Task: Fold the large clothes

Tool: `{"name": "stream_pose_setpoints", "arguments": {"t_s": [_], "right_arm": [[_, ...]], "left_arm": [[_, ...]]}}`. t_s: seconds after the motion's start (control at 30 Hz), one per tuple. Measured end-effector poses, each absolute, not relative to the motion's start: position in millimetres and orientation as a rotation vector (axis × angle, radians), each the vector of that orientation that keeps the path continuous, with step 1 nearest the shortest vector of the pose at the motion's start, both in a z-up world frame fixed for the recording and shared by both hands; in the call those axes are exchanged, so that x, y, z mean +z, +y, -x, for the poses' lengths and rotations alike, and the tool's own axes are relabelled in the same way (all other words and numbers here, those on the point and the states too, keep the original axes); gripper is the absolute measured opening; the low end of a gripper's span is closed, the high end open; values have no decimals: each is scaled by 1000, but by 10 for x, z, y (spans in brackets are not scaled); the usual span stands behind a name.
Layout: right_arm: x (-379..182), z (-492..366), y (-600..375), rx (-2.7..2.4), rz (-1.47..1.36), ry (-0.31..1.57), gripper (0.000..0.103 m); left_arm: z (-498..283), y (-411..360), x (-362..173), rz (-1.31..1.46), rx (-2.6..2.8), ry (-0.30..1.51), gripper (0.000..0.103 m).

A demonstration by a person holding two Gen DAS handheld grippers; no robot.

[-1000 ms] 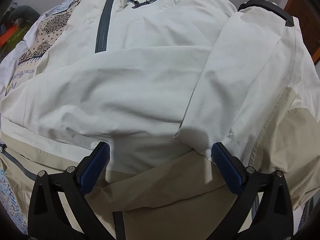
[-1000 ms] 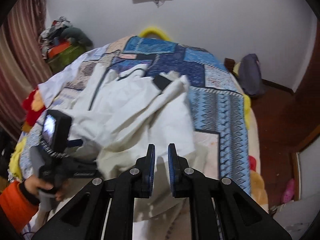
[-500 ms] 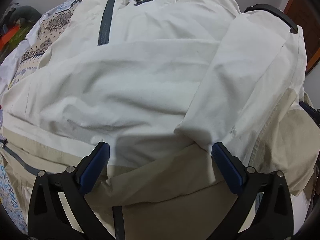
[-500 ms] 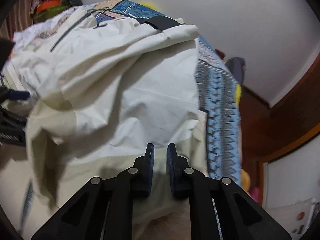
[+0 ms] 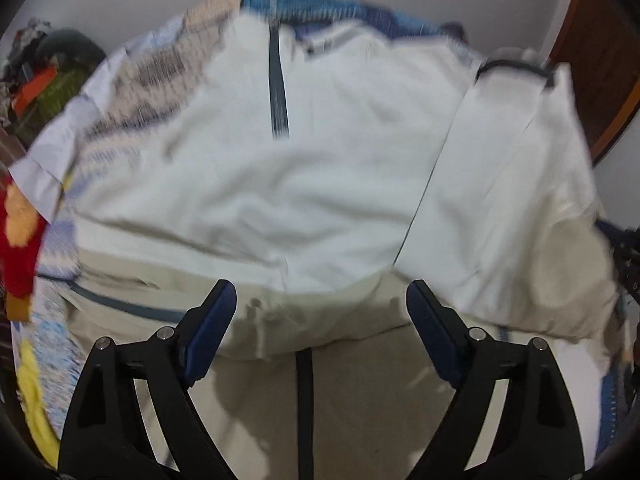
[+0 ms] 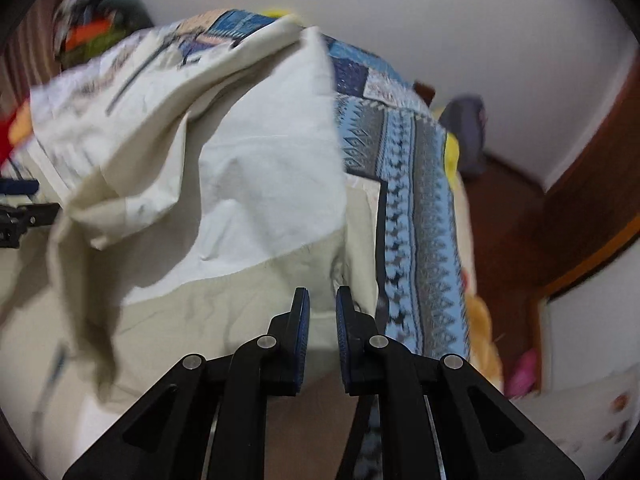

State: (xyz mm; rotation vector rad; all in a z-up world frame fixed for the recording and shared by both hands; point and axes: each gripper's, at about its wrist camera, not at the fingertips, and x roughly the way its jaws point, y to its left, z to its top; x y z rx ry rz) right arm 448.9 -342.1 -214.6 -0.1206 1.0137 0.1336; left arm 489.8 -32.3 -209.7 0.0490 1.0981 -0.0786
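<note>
Lifted back, left gripper [image 5: 321,300] closing over jacket [image 5: 320,184]; right gripper [image 6: 322,308] shut, empty, beside quilt [image 6: 416,216].

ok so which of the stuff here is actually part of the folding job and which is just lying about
Part of the job:
- white and beige zip-up jacket, spread on the bed
- left gripper, jaws closing, nothing pinched
- right gripper, shut above the jacket's beige hem

Just lying about:
- blue patterned patchwork quilt
- pile of clothes in the corner
- red and yellow cloth
- grey bag on the floor
</note>
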Motion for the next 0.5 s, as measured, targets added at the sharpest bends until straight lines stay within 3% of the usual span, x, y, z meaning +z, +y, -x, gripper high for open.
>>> {"name": "stream_pose_setpoints", "arguments": {"t_s": [0.23,0.4,0.5], "right_arm": [[-1690,-4316,-3922,127,-122,948,9],[-1622,-4338,-4072,71,-92,943,9],[-1870,-4433,-4036,63,2,1025,9]], "left_arm": [[-5026,-621,-1494,-27,-160,1000,89],[-5222,-1215,-1524,-62,-283,1025,90],[-5310,-1587,-1693,-129,-311,1036,90]]}}
